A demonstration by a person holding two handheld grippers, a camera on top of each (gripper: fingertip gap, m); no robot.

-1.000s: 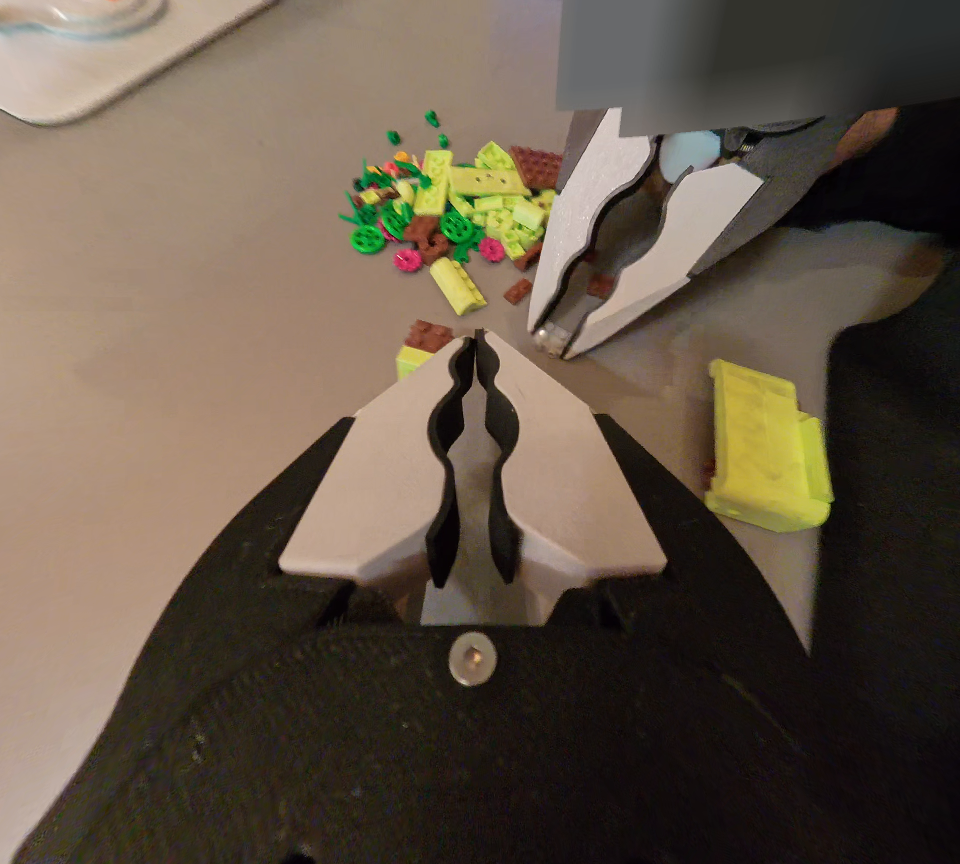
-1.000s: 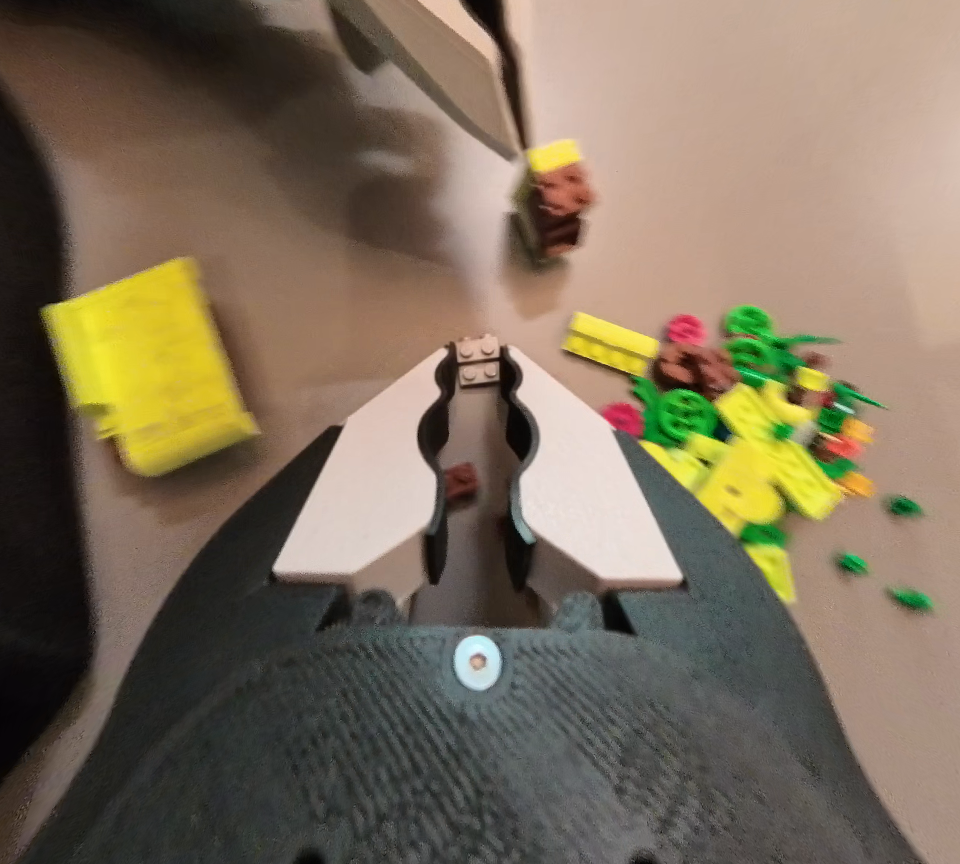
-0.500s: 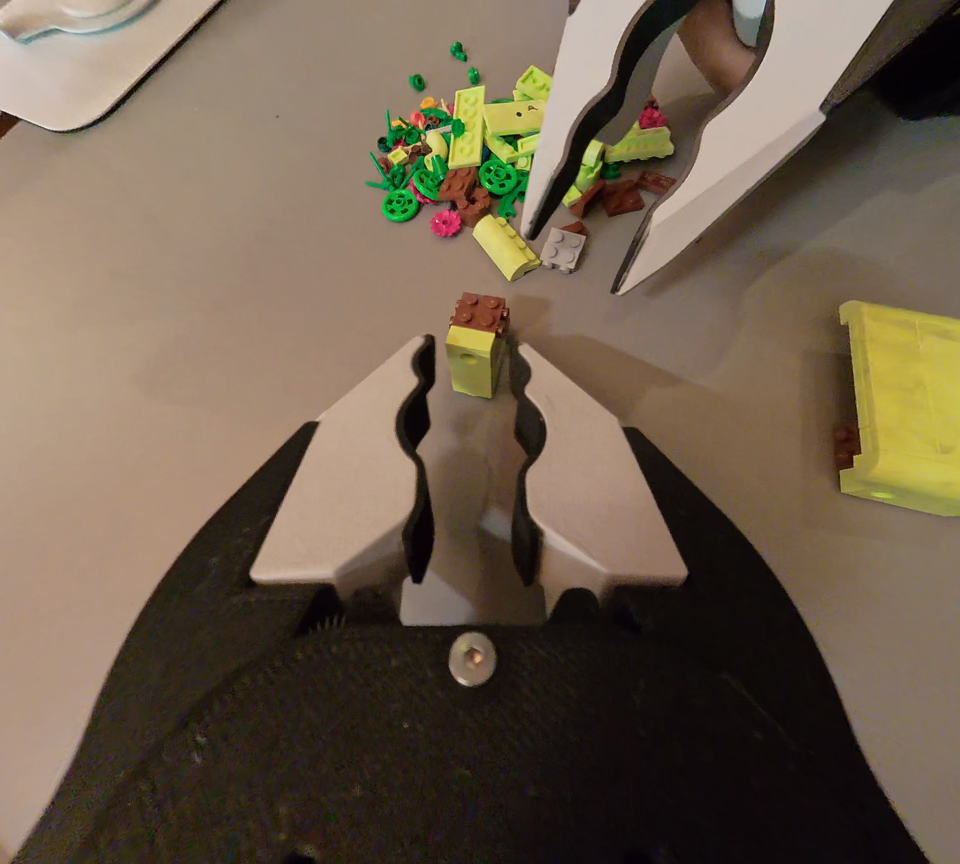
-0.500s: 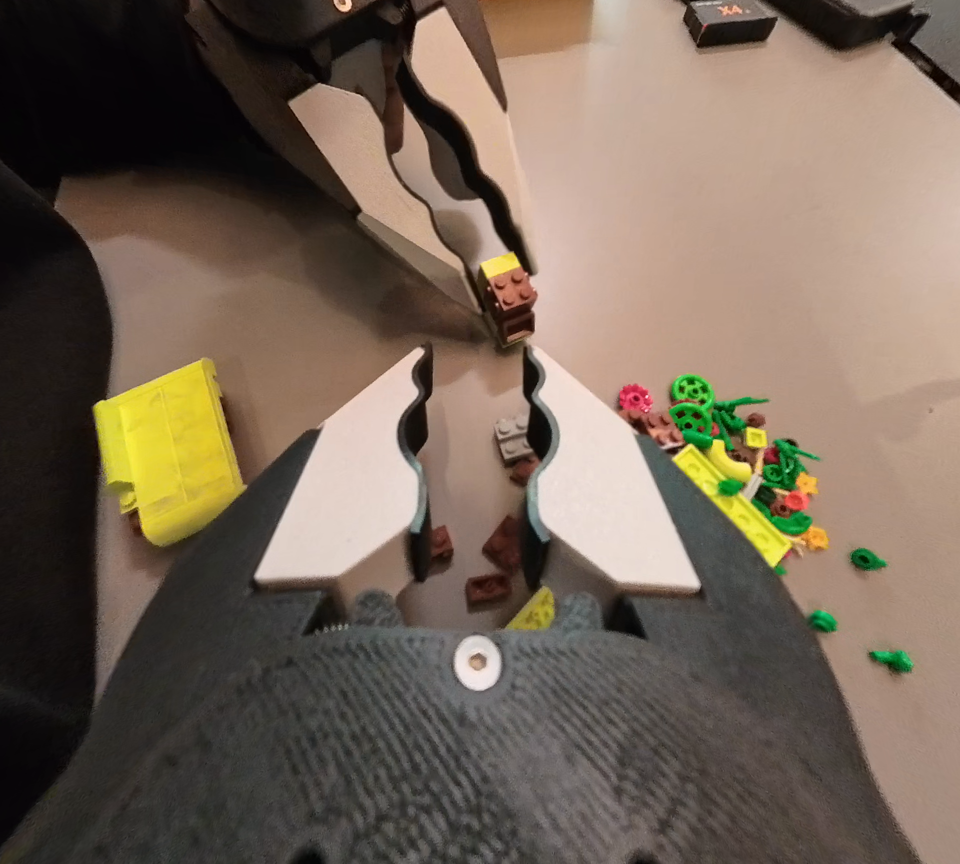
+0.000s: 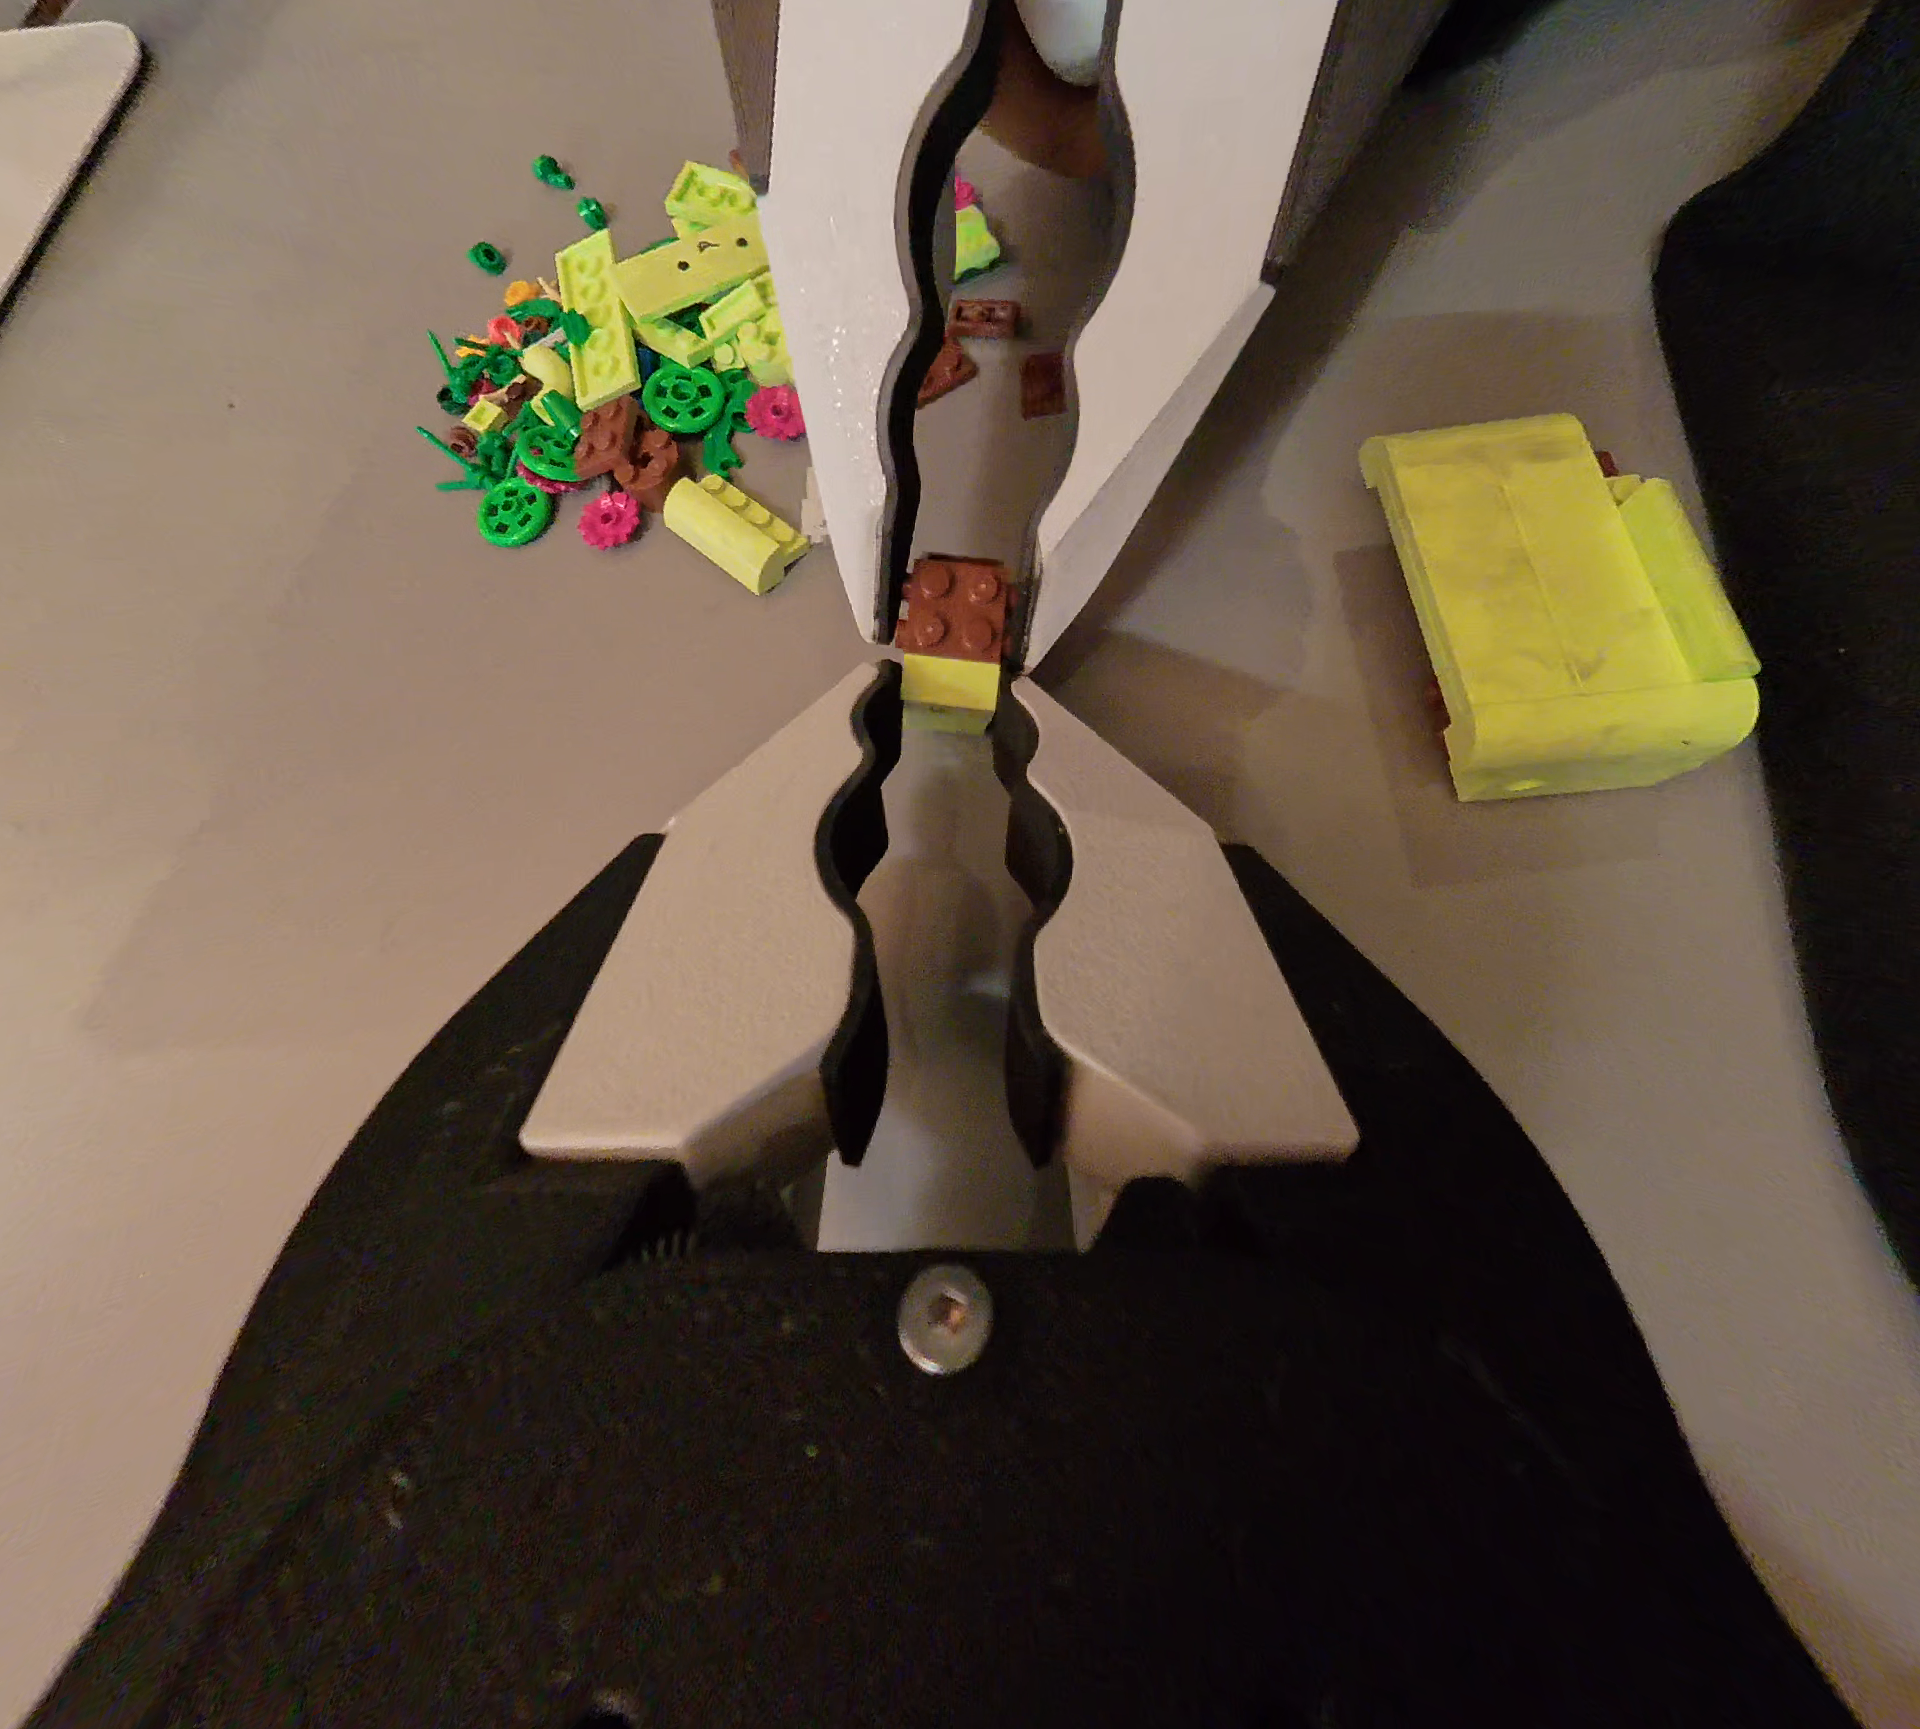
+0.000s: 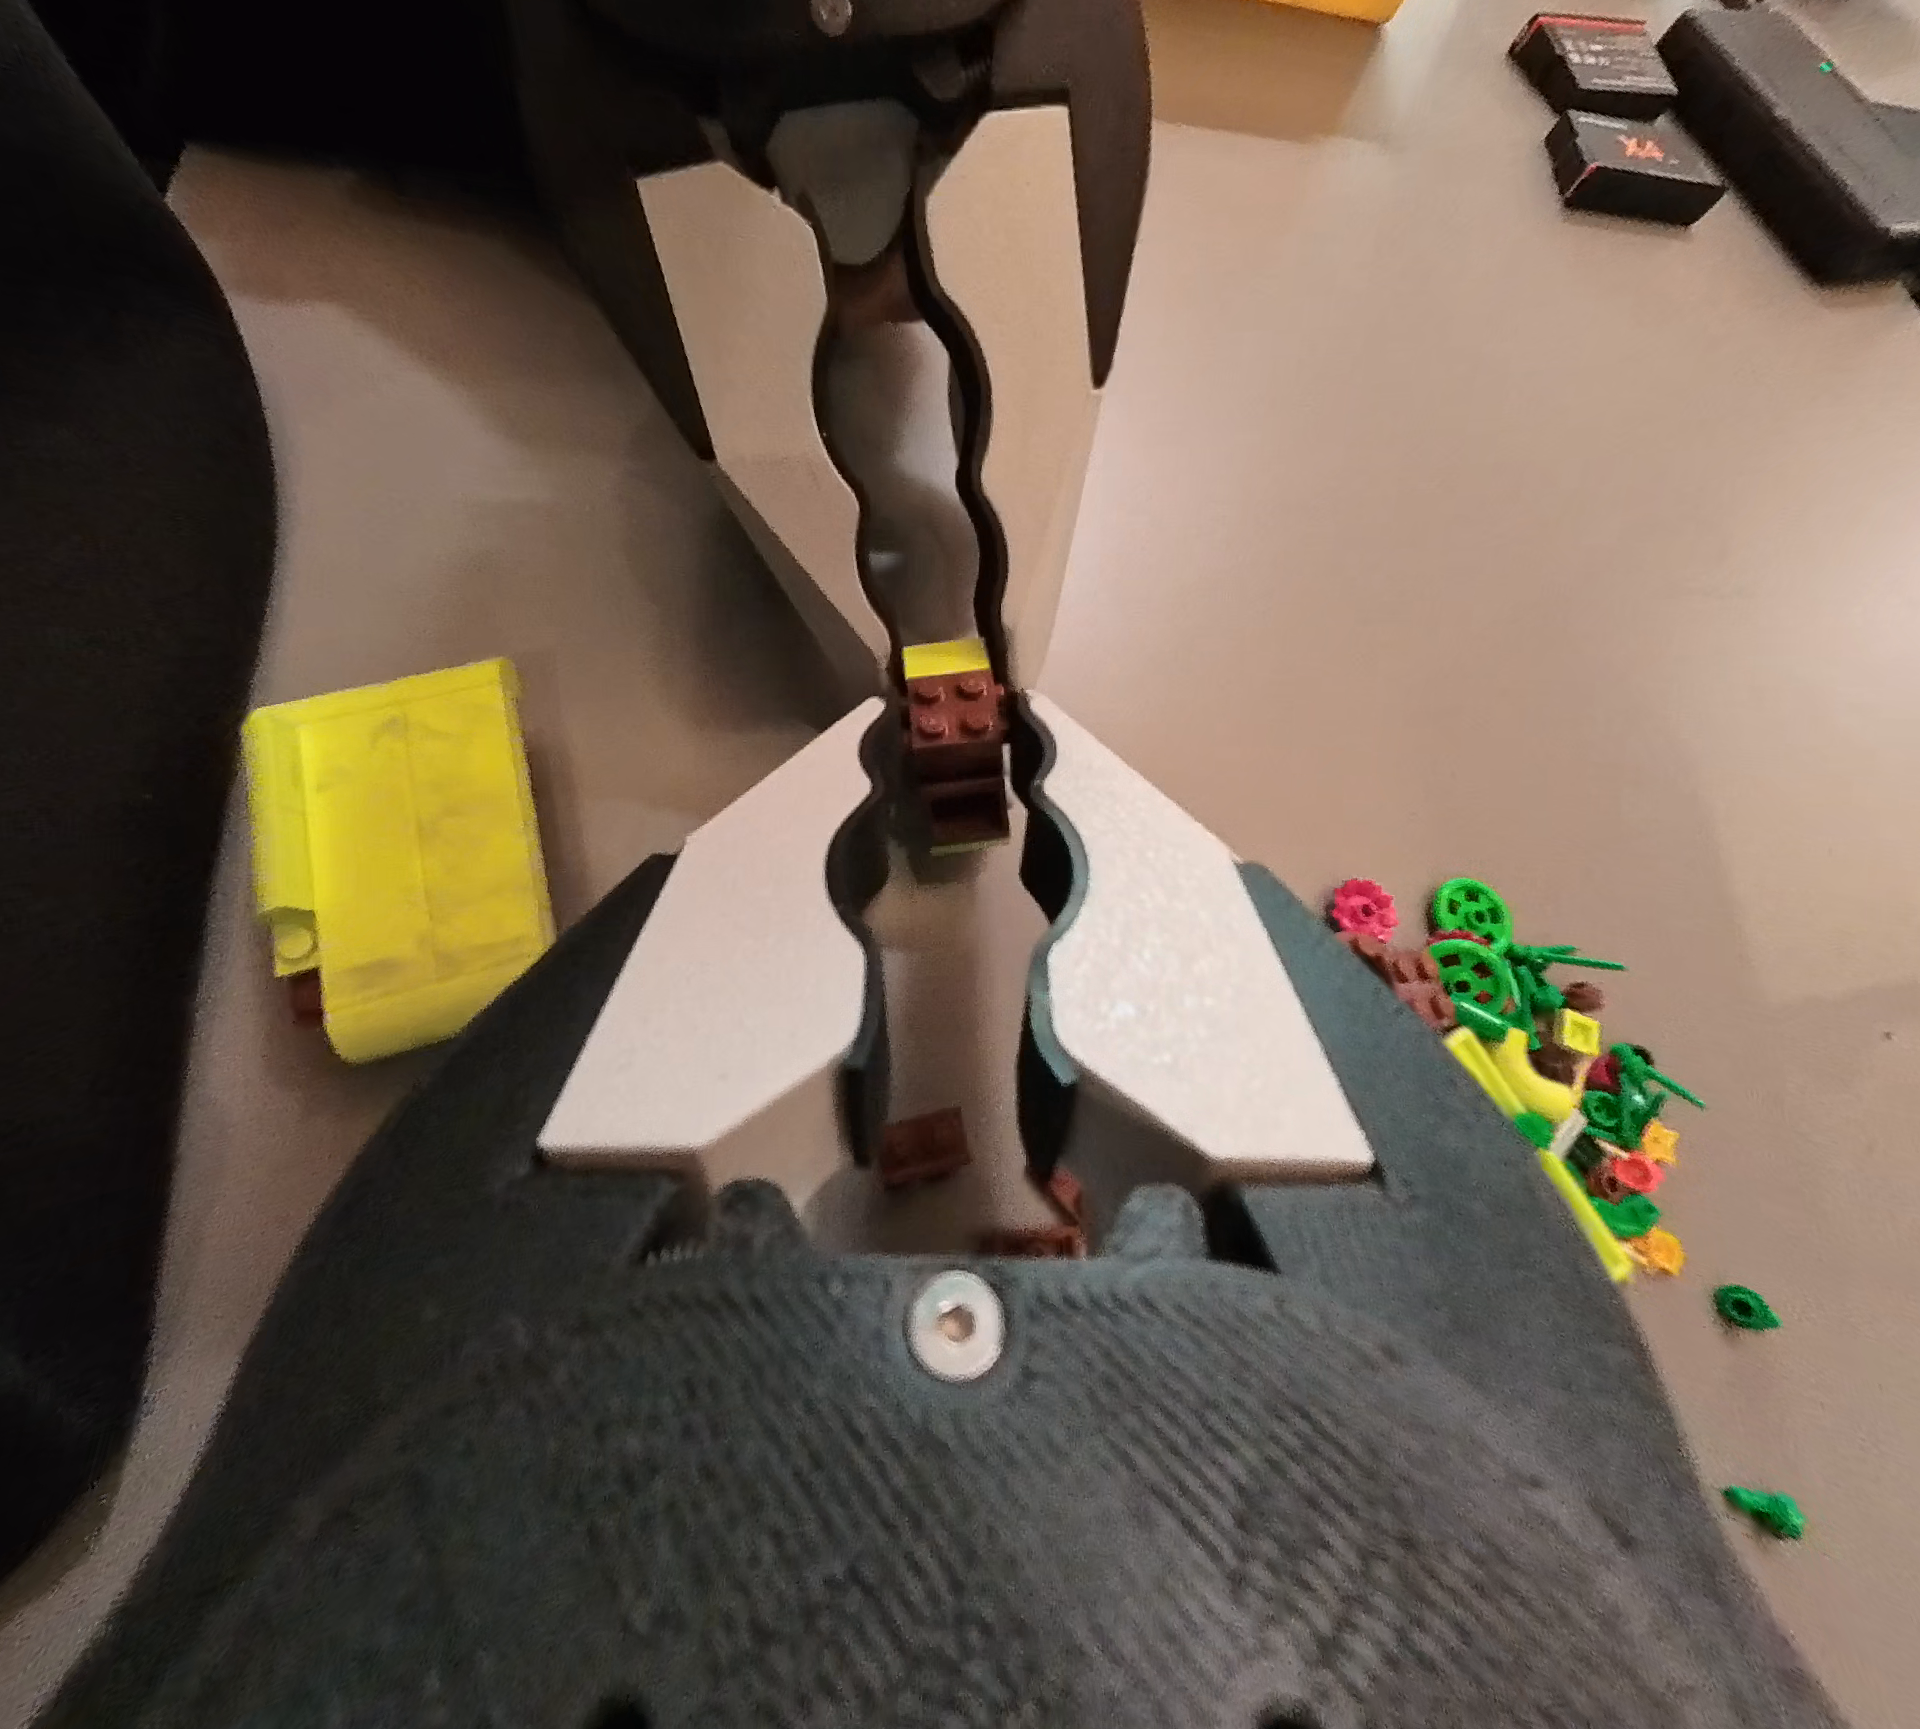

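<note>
Grey worktop (image 5: 260, 744) carries a yellow-green block (image 5: 1548, 609) and a loose brick pile (image 5: 623, 391). Between them, the left gripper (image 5: 948, 677) and right gripper (image 6: 951, 723) meet tip to tip, both jaws narrowed onto the upright brown-topped brick stack (image 5: 954, 630). Only the right wrist view shows its brown lower face.

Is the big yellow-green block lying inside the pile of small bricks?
No, the big yellow-green block lies alone, apart from the pile of small bricks.
</note>
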